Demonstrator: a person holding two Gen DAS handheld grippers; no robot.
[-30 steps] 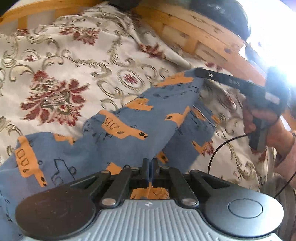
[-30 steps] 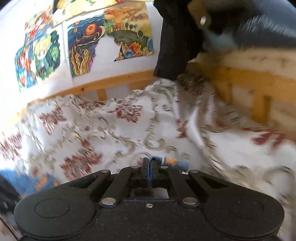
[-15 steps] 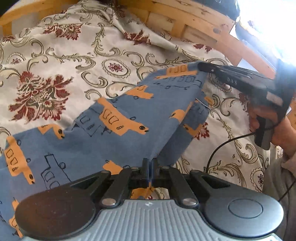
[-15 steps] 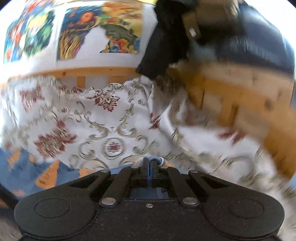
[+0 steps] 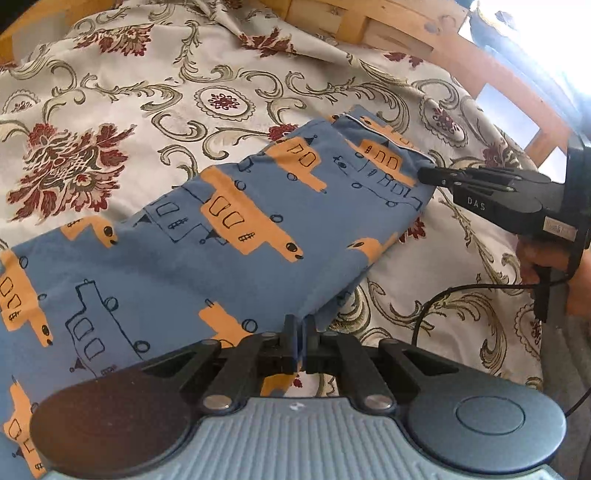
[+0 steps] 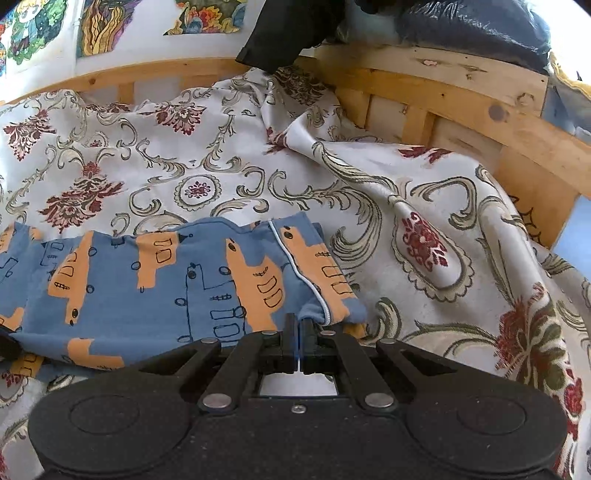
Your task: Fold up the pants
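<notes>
Blue pants [image 5: 192,258] printed with orange vehicles lie spread on a floral bedspread. My left gripper [image 5: 300,325] is shut on the near edge of the pants, low over the bed. In the left wrist view my right gripper [image 5: 424,173] comes in from the right, held by a hand, and pinches the far corner of the cloth. The right wrist view shows the pants [image 6: 147,280] lying flat, with my right gripper [image 6: 297,328] shut on the corner near a white-piped seam [image 6: 299,269].
The floral bedspread [image 6: 369,192] covers a bed with a wooden frame [image 6: 461,99] at the back and right. Dark clothing [image 6: 291,29] hangs over the rail. Drawings [image 6: 99,22] hang on the wall. A black cable [image 5: 461,291] trails over the bedspread.
Both grippers have come down with the pants. The cloth hung lifted between them a second ago and now lies flat on the bedspread.
</notes>
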